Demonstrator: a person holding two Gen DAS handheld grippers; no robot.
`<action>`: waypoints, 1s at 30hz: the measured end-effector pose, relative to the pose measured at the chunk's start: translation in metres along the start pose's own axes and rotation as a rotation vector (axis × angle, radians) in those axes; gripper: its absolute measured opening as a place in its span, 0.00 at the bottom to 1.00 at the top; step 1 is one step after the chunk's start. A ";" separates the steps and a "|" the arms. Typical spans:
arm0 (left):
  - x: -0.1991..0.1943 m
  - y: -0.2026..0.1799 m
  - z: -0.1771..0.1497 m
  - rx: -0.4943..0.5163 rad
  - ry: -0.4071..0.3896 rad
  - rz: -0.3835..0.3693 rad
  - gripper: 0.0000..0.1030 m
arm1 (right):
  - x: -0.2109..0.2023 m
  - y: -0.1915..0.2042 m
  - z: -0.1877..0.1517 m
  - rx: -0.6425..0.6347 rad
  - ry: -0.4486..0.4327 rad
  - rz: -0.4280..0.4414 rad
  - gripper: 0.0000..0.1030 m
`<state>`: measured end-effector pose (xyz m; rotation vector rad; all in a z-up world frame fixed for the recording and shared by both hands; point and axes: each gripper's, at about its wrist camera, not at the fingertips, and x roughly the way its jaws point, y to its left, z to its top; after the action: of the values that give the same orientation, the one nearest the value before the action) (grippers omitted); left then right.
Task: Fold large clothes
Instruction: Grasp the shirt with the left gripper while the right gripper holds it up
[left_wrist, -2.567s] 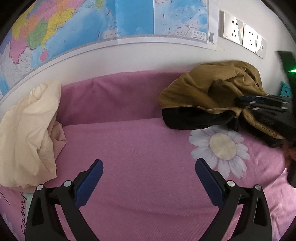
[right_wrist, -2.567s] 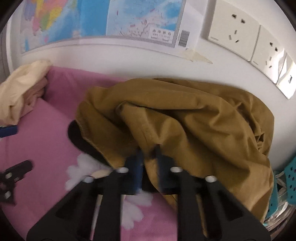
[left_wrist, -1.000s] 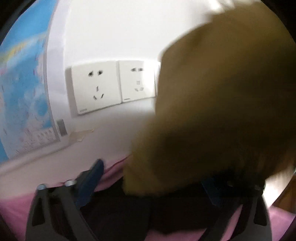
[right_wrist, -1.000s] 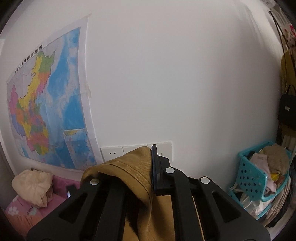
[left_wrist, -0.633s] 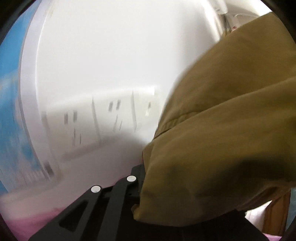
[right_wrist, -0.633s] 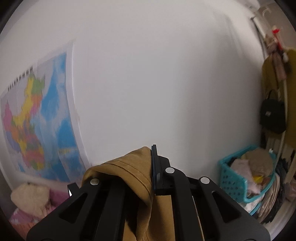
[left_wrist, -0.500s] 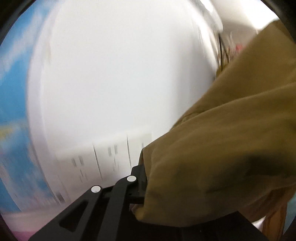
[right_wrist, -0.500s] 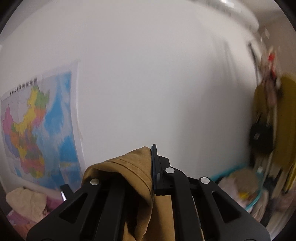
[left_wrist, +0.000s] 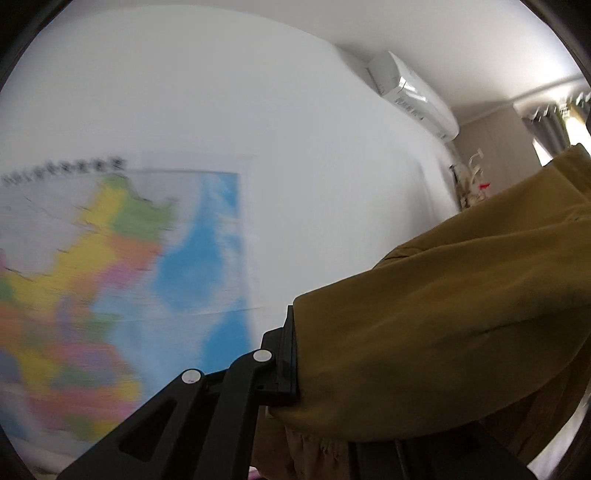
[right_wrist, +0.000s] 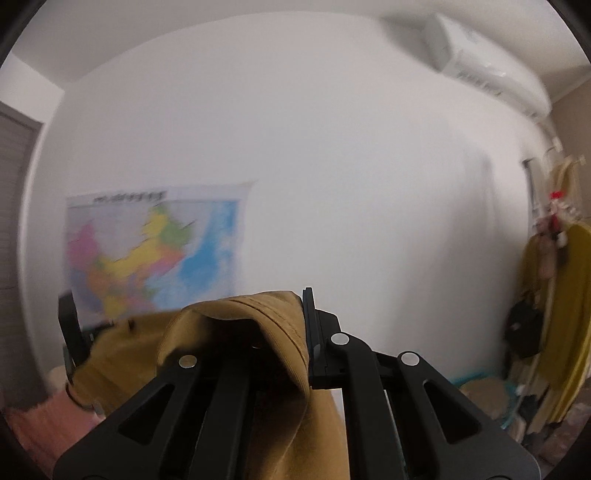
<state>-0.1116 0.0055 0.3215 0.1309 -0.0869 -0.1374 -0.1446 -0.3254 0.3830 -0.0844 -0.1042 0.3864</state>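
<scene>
A mustard-brown garment (left_wrist: 443, 325) hangs lifted in the air, held by both grippers. My left gripper (left_wrist: 295, 354) is shut on an edge of it; the cloth drapes over the right finger and hides it. My right gripper (right_wrist: 304, 332) is shut on another edge of the garment (right_wrist: 258, 317), which falls over the left finger and stretches away to the left. Both cameras point high up at the white wall. The bed is out of the left wrist view.
A coloured wall map (left_wrist: 110, 277) hangs on the white wall, also in the right wrist view (right_wrist: 155, 251). An air conditioner (right_wrist: 480, 70) sits high at the right. Hanging clothes and a black bag (right_wrist: 524, 332) are at the far right. A pink bed edge (right_wrist: 33, 428) shows low left.
Both grippers have risen higher with the garment and tilted upward. The sockets and basket have dropped out of view. The left gripper closed on the garment about a second ago.
</scene>
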 end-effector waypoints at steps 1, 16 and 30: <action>-0.018 0.005 -0.001 0.004 0.025 0.013 0.04 | -0.001 0.006 -0.004 0.000 0.019 0.034 0.05; -0.182 0.067 0.011 0.023 0.226 0.244 0.04 | 0.038 0.072 -0.029 0.051 0.152 0.470 0.08; 0.048 0.213 -0.287 -0.271 0.988 0.485 0.03 | 0.418 0.136 -0.329 0.213 0.932 0.344 0.08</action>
<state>-0.0096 0.2435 0.0709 -0.1046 0.8797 0.4070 0.2285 -0.0617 0.0788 -0.0650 0.8801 0.6643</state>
